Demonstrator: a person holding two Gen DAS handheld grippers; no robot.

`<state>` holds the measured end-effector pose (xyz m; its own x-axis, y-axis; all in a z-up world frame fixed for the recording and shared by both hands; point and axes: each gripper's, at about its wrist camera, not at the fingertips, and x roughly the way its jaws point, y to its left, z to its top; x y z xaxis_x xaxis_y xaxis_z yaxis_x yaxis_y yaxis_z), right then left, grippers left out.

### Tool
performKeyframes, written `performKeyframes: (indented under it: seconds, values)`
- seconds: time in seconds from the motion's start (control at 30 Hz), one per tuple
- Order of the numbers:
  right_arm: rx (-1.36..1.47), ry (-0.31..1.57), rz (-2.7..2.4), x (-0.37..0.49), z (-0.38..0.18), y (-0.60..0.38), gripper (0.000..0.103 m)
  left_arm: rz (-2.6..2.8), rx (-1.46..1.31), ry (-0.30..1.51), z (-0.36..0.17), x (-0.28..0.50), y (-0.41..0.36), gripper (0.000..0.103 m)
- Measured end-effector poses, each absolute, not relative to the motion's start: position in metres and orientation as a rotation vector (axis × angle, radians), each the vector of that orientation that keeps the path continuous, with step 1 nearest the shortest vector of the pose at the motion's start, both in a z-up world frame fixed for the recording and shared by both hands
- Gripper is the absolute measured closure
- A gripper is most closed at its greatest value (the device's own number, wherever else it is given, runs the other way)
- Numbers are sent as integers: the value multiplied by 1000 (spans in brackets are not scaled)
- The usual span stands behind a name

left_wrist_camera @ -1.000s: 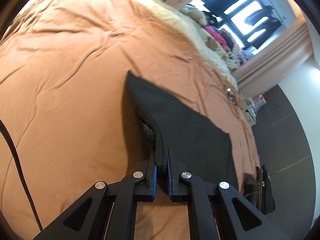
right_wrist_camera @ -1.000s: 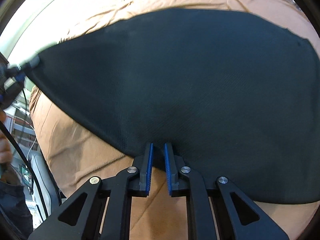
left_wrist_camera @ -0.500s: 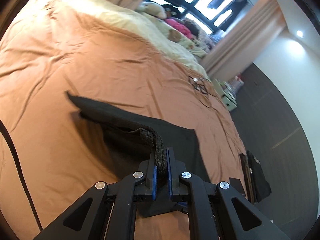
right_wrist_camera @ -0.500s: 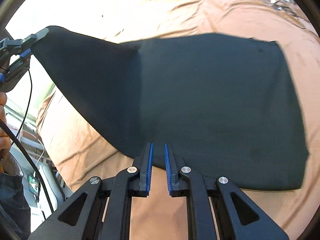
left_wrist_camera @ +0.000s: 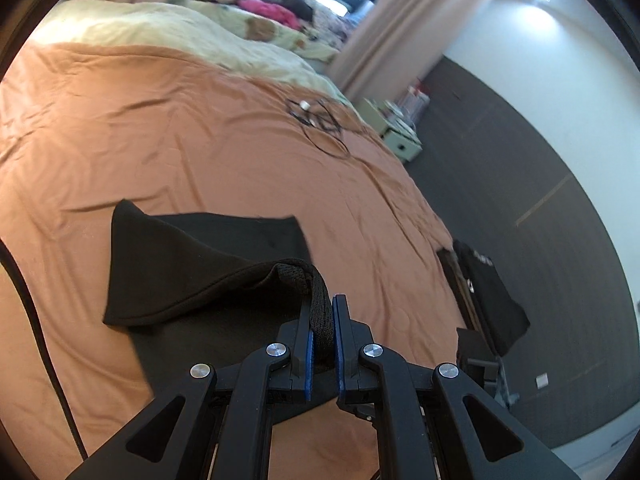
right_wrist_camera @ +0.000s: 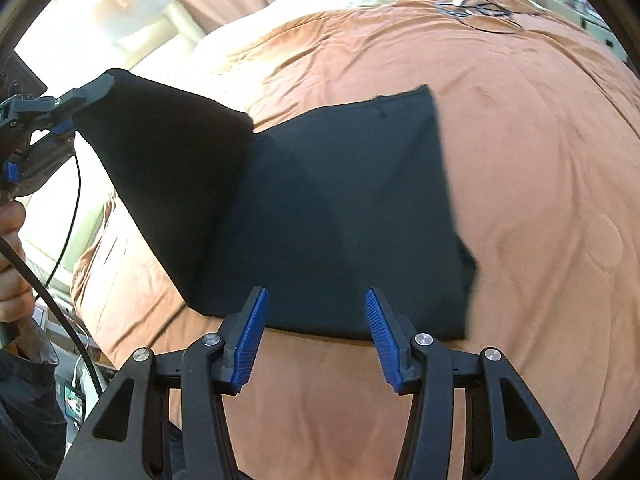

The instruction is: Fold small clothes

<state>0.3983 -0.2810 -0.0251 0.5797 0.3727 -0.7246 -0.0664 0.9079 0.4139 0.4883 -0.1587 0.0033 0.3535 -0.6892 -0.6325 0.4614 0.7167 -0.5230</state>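
Note:
A small black garment [right_wrist_camera: 344, 216] lies on the orange bed cover [right_wrist_camera: 540, 152]. Its left part is lifted off the bed. My left gripper [left_wrist_camera: 322, 316] is shut on the garment's thick ribbed edge [left_wrist_camera: 320, 300] and holds that corner up; the cloth [left_wrist_camera: 192, 264] drapes down to the bed in front of it. The left gripper also shows in the right wrist view [right_wrist_camera: 60, 116] at the raised corner. My right gripper [right_wrist_camera: 316, 320] is open and empty, just above the near edge of the flat part of the garment.
A coil of black cable [left_wrist_camera: 324, 128] lies on the far side of the bed. Cream bedding and pillows [left_wrist_camera: 200, 36] lie beyond. A dark bag [left_wrist_camera: 488, 292] stands on the floor by the bed's right edge. A black cord [right_wrist_camera: 52, 292] hangs at the left.
My right gripper has opened and let go of the garment's near edge, which now lies flat. My left gripper has carried its corner up and over the garment.

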Motion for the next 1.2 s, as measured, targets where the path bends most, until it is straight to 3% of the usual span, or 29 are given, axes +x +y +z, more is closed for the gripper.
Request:
performKeyframes:
  seconds: [0.33,0.37,0.43,0.5,0.87,1.2]
  values:
    - [462,935,223,387,-34,-319,54,-846,-177,1083,-44,484,-251,93]
    - [466,938,224,387,-32,-321,54,-849,-165,1101,-48,483,-257,89]
    - [461,942,222,385,-32,-321,54,-854,-155,1152,-60,483,-264,57]
    - [450,940,231,390,-32,-320,54,-834,-166,1145,-66,482,-255,46]
    - [275,970,223,417,-27,-303,55,-582,-149,1183,-99,482,-169,45]
    - [230,981,207,442,-21,-299,76,-426,-68,1286,-151,465,-128,45]
